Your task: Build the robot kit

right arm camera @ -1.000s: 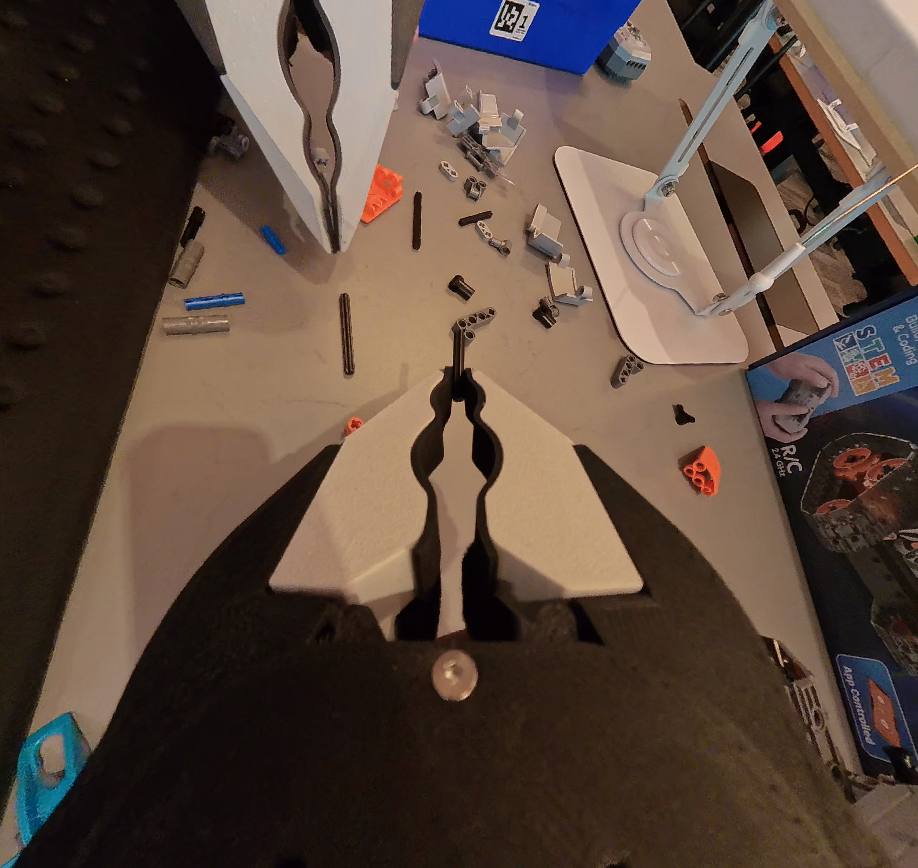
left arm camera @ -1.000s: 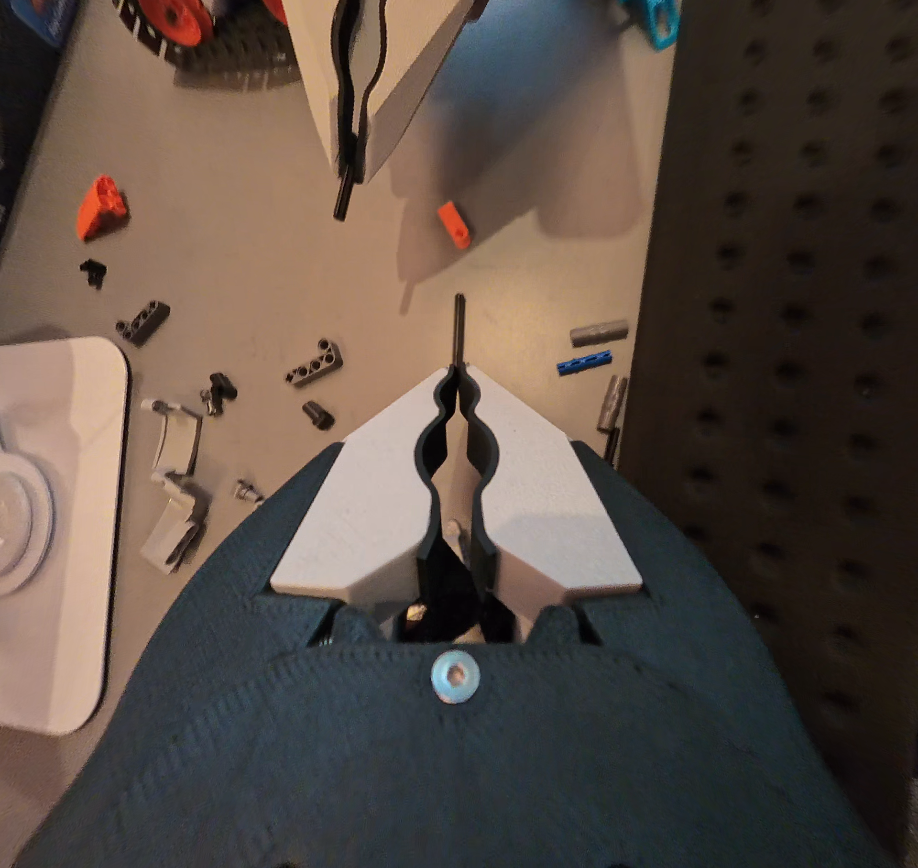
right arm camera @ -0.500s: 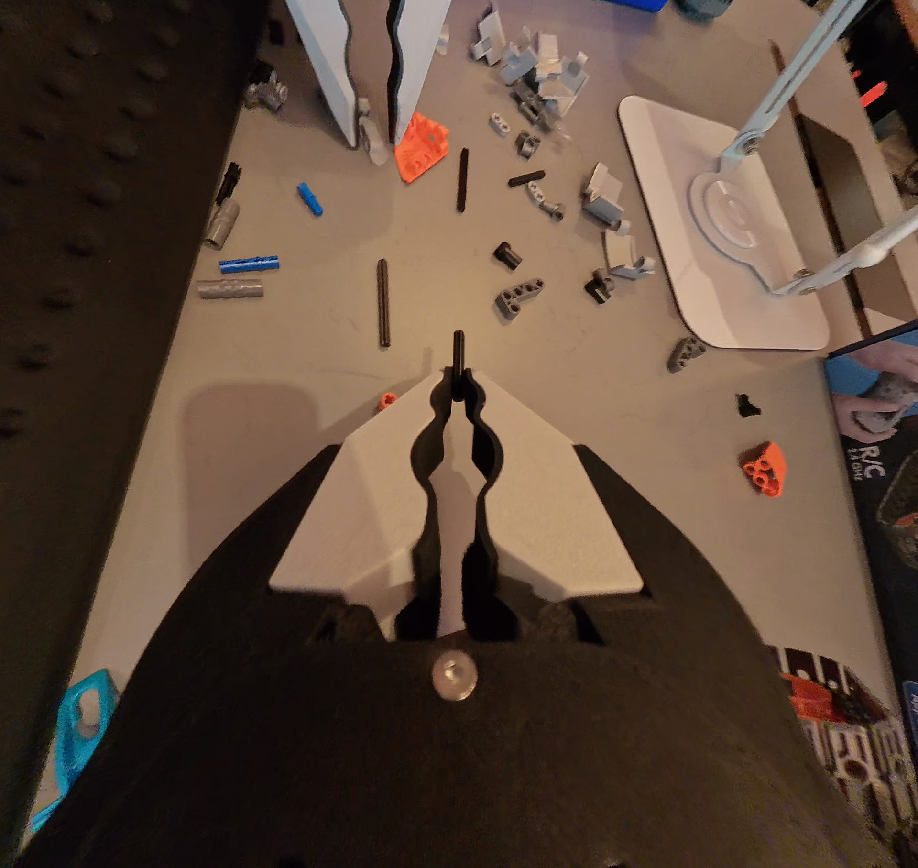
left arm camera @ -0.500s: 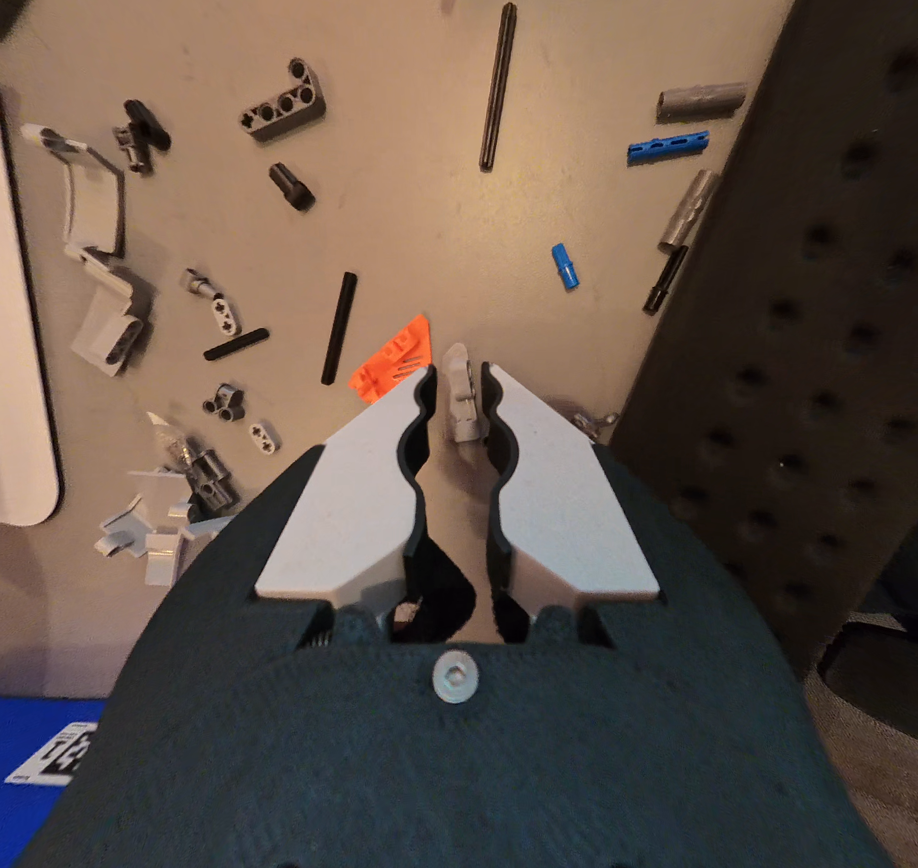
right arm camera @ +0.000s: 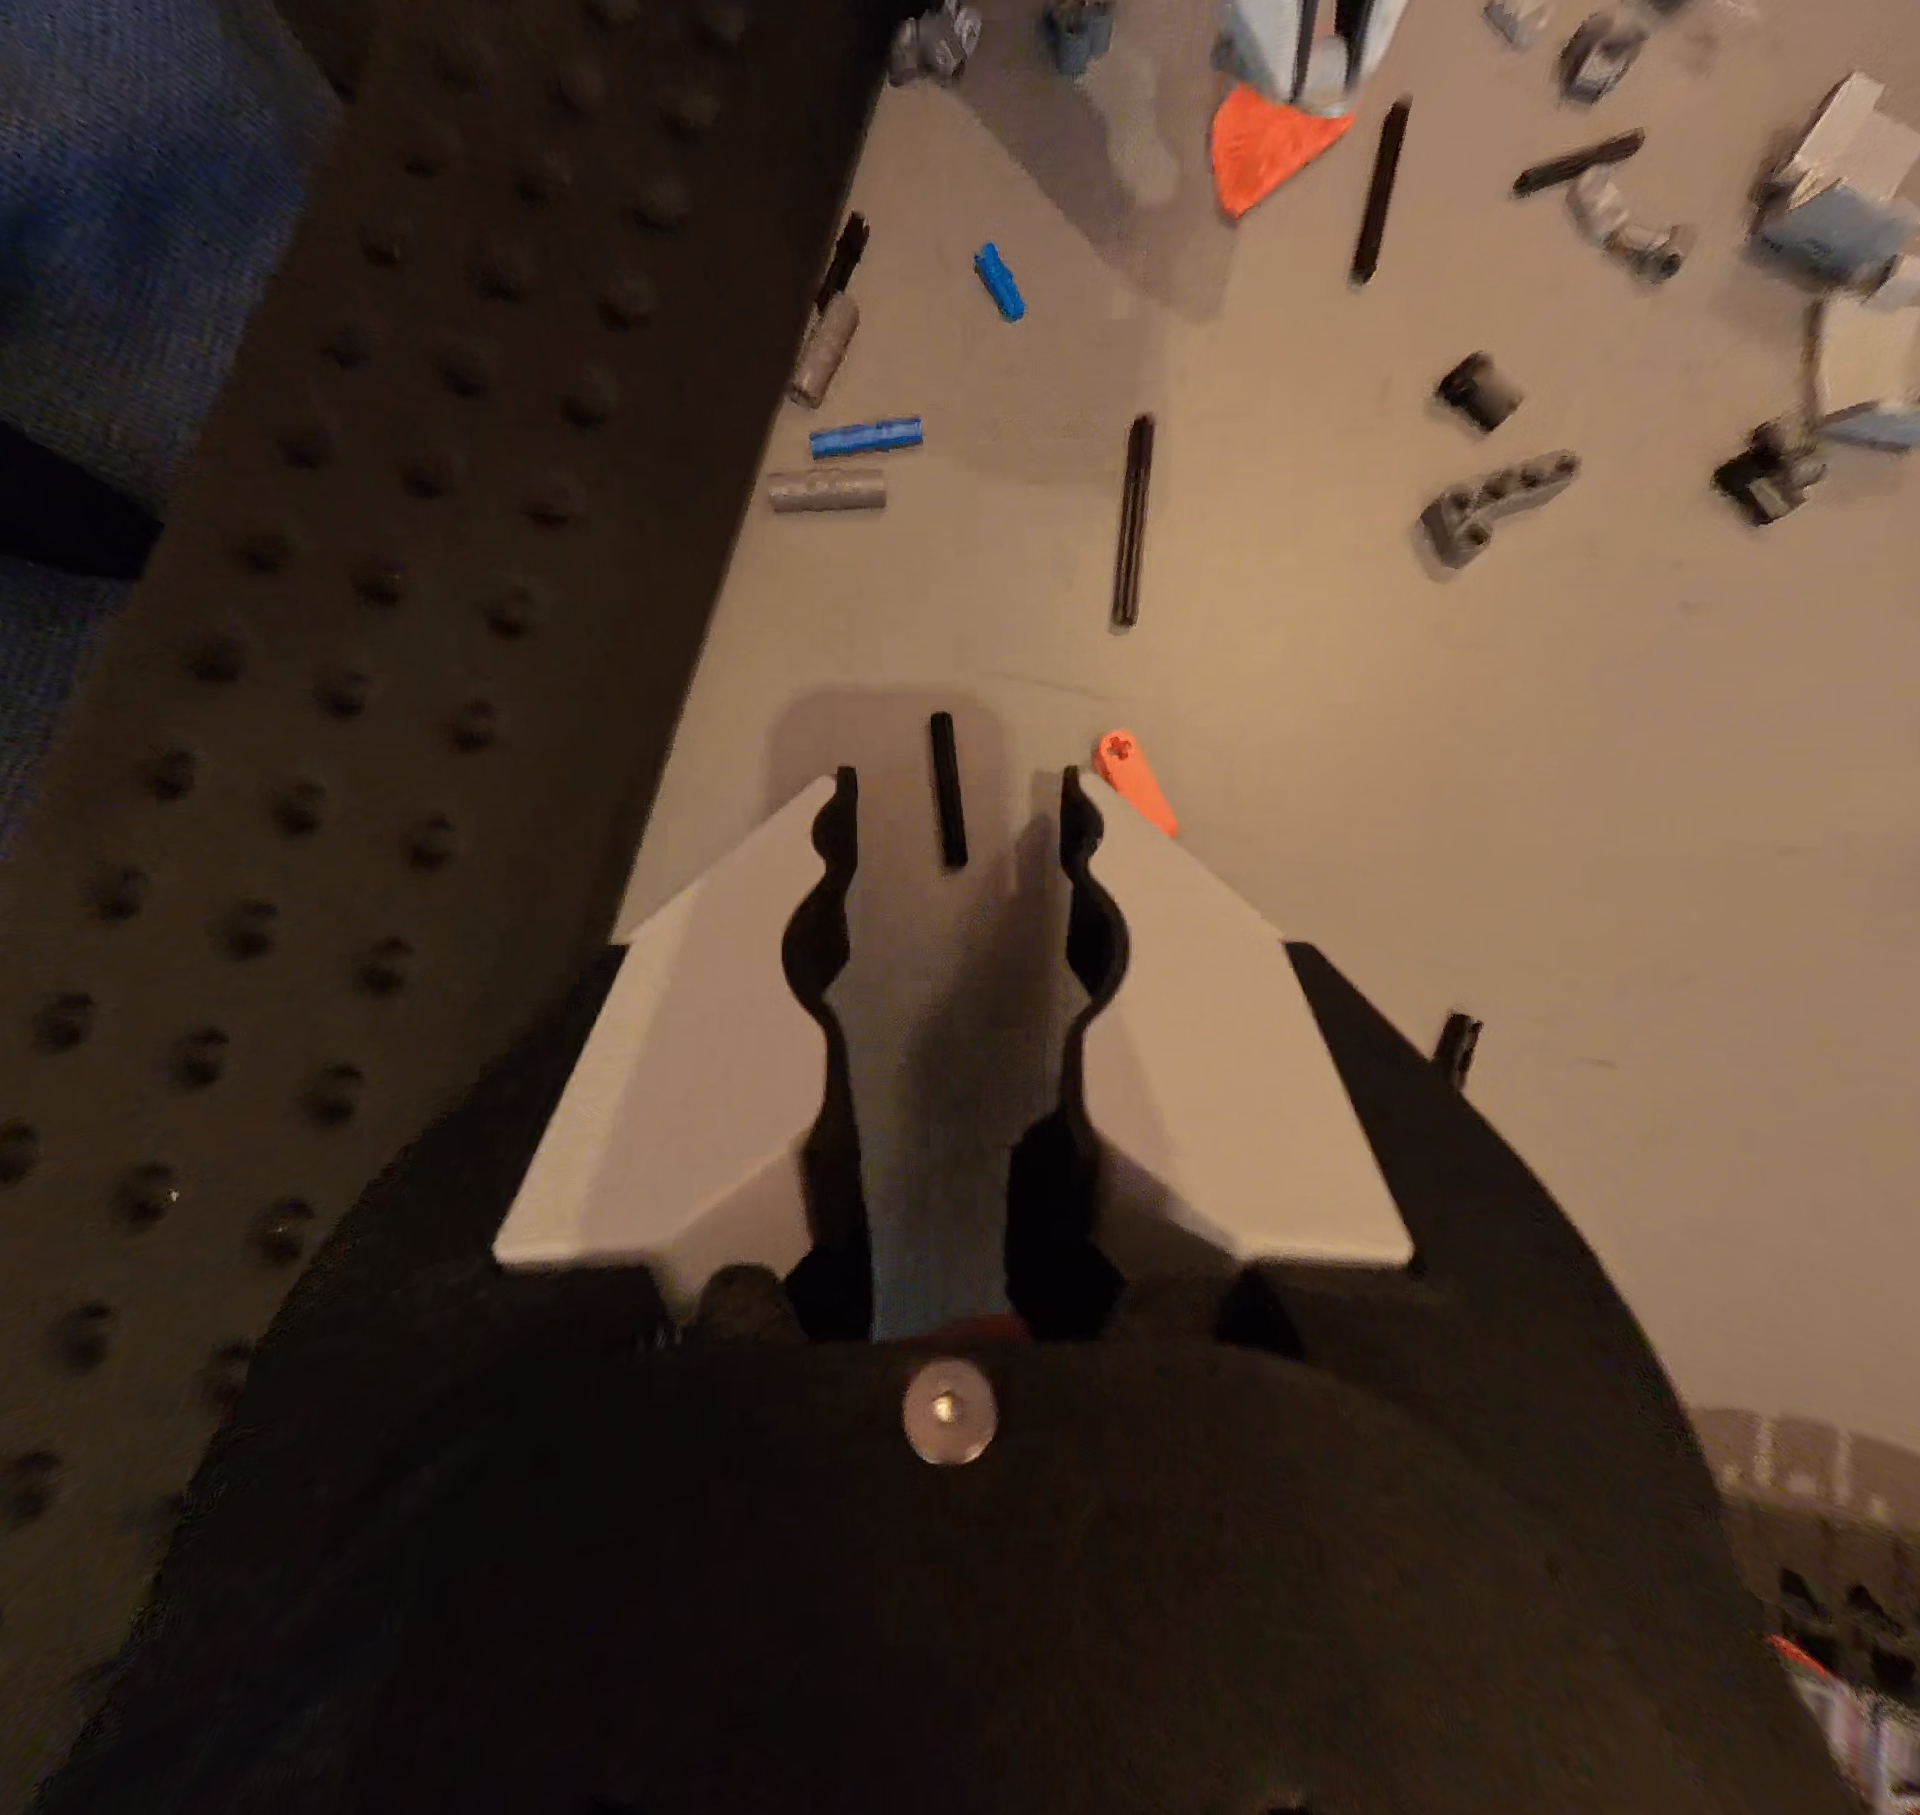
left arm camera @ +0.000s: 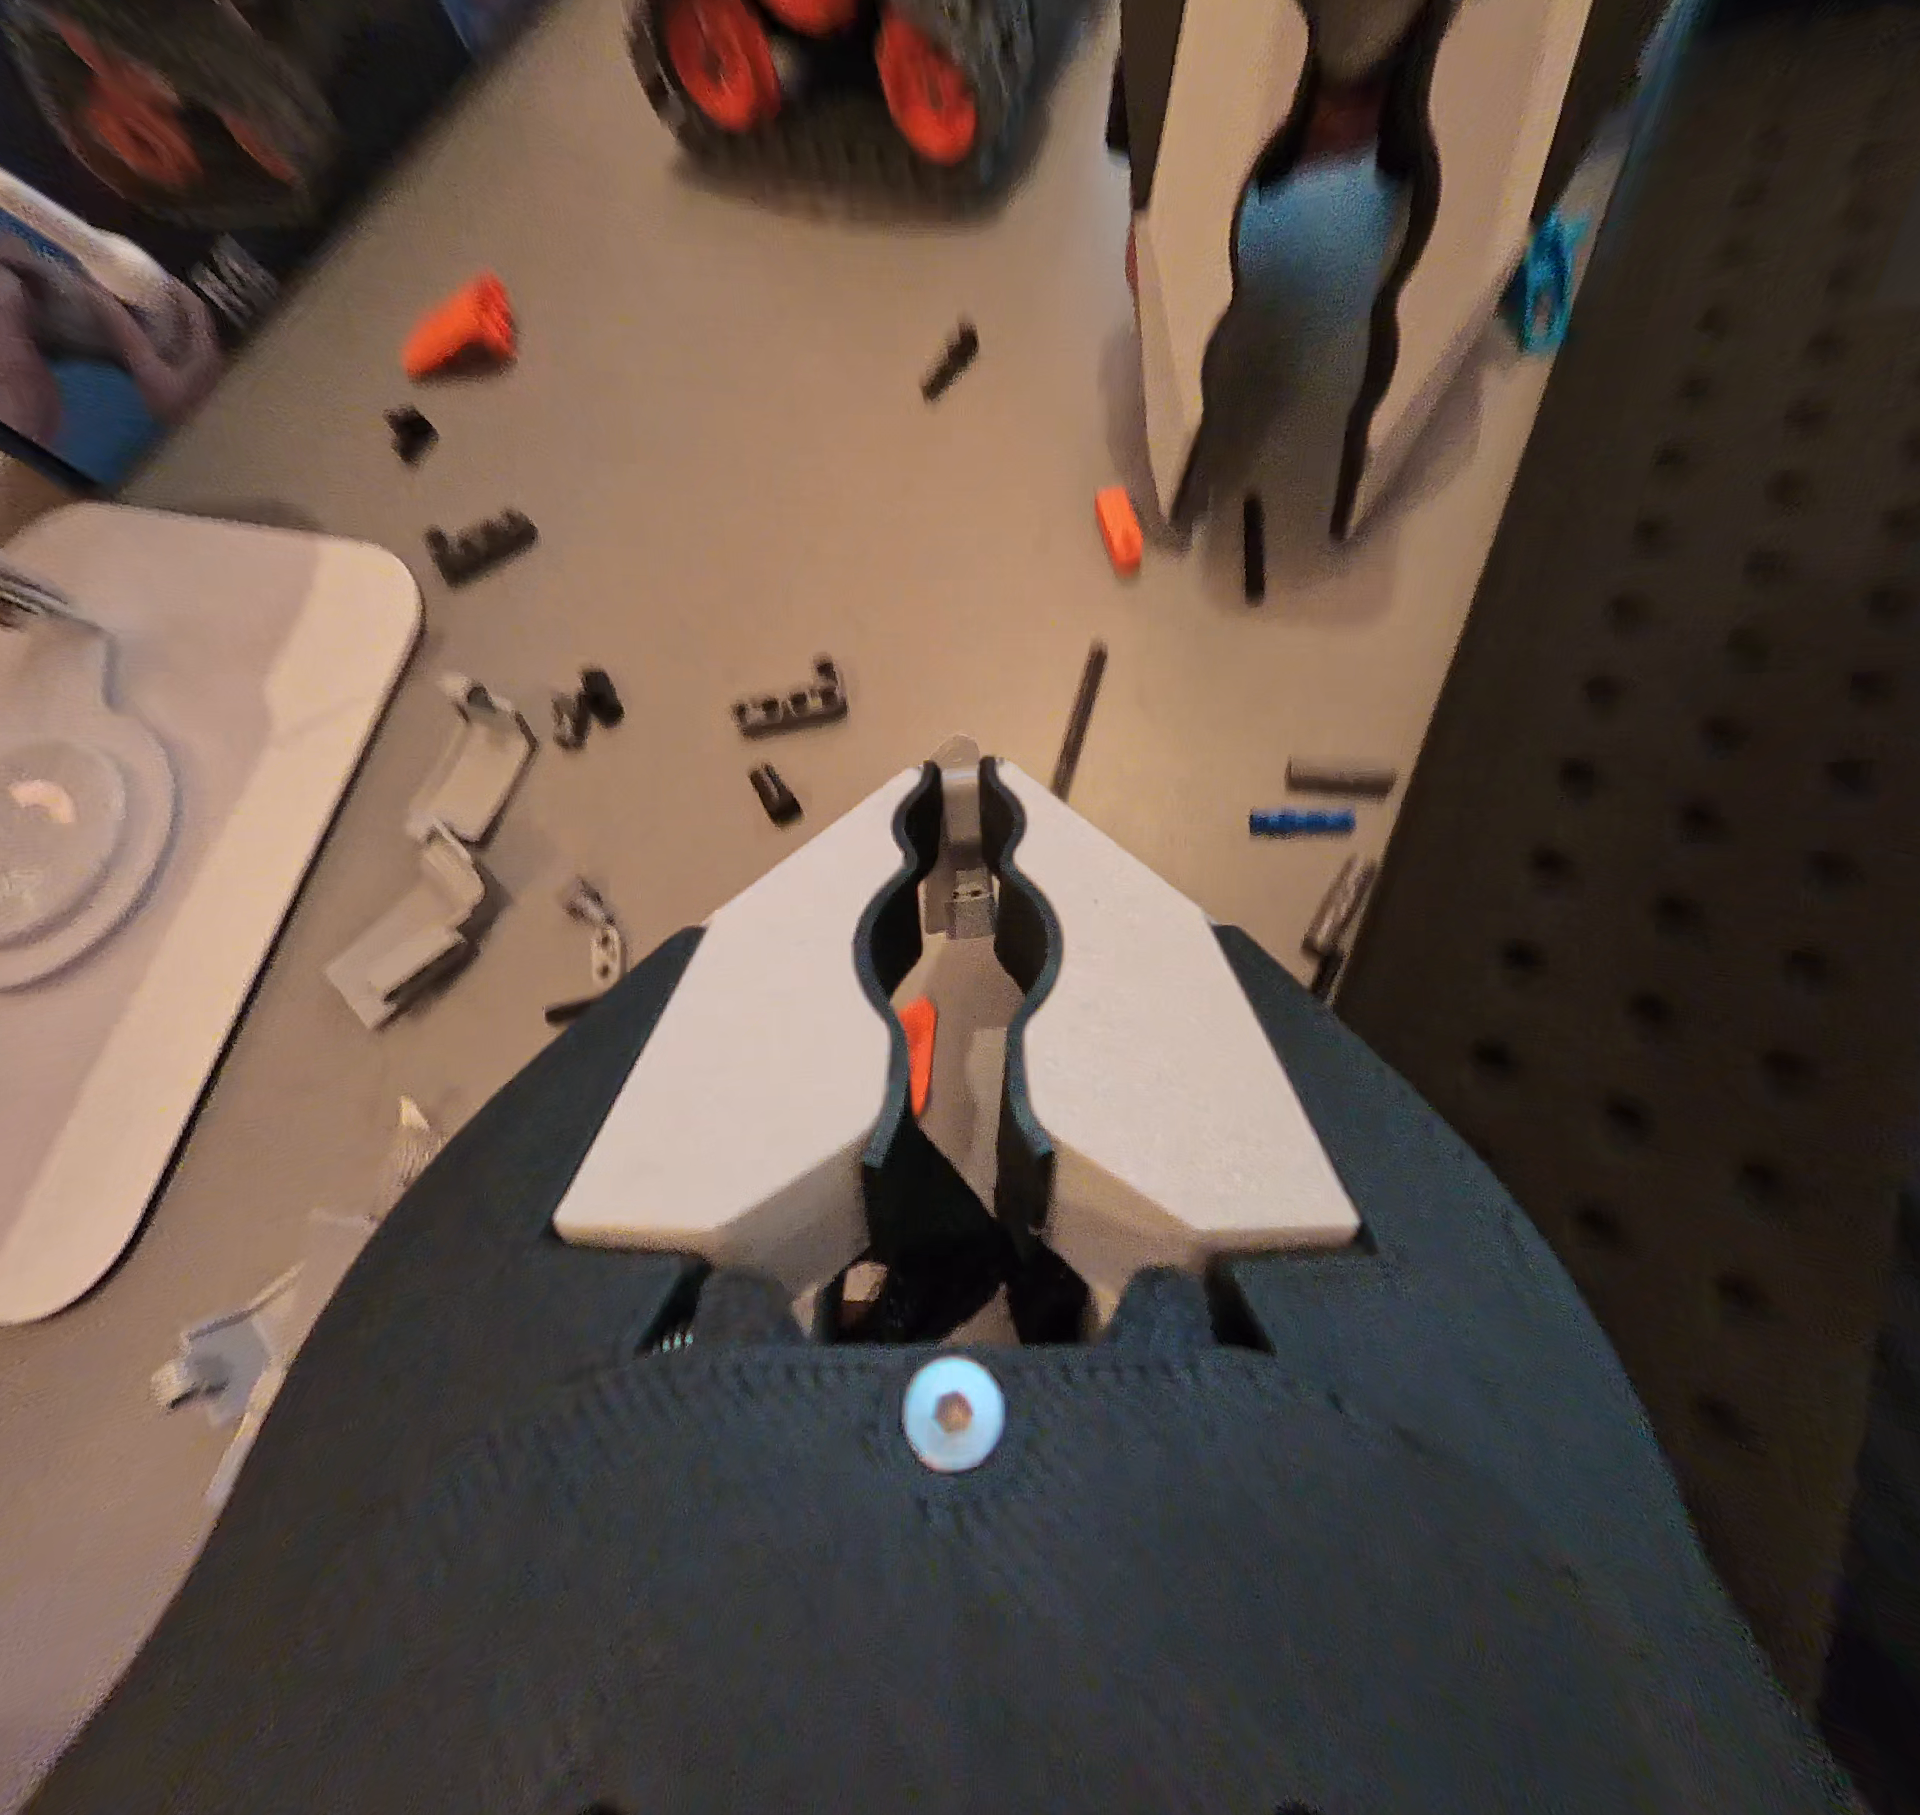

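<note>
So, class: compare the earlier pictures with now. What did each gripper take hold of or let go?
The left gripper was open around a grey piece half a second ago; now it is shut on it. The right gripper held a short black rod; now it is open and the rod lies on the table between its fingers. The other loose pieces, like the orange piece, stayed put.

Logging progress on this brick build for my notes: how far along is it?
Done: a wheeled model with orange hubs looks assembled at the table's far end. In hand: the left gripper is shut on a grey piece; the right gripper is open, with a black pin lying loose between its tips. Left: many pieces lie scattered, such as a long axle and an orange piece.
</note>
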Demonstrator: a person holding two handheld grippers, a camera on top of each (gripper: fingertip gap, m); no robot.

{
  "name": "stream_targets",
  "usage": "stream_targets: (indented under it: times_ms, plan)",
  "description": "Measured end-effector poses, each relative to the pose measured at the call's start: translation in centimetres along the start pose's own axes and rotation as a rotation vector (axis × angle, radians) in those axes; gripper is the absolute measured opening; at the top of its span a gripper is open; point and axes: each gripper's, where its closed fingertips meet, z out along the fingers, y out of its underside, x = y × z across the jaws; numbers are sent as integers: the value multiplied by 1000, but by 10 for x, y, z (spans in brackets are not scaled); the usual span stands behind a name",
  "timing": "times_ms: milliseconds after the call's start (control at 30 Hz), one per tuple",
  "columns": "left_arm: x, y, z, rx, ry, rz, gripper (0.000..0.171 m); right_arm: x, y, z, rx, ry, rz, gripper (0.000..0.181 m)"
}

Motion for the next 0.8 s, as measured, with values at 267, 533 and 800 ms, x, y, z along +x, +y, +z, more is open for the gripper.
stream_targets:
  times_ms: [267, 533, 800]
  plan:
    - [5, -99, -34, 630, 81, -154, 6, 45, -100, -40, 442, 196, 154, 39]
    - [17, -120, -42, 760, 57, -67, 6, 43, -150, -53, 709, 120, 179, 18]
    - [14, -108, -42, 746, 63, -71, 6, 46, -144, -47, 601, 252, 60, 11]
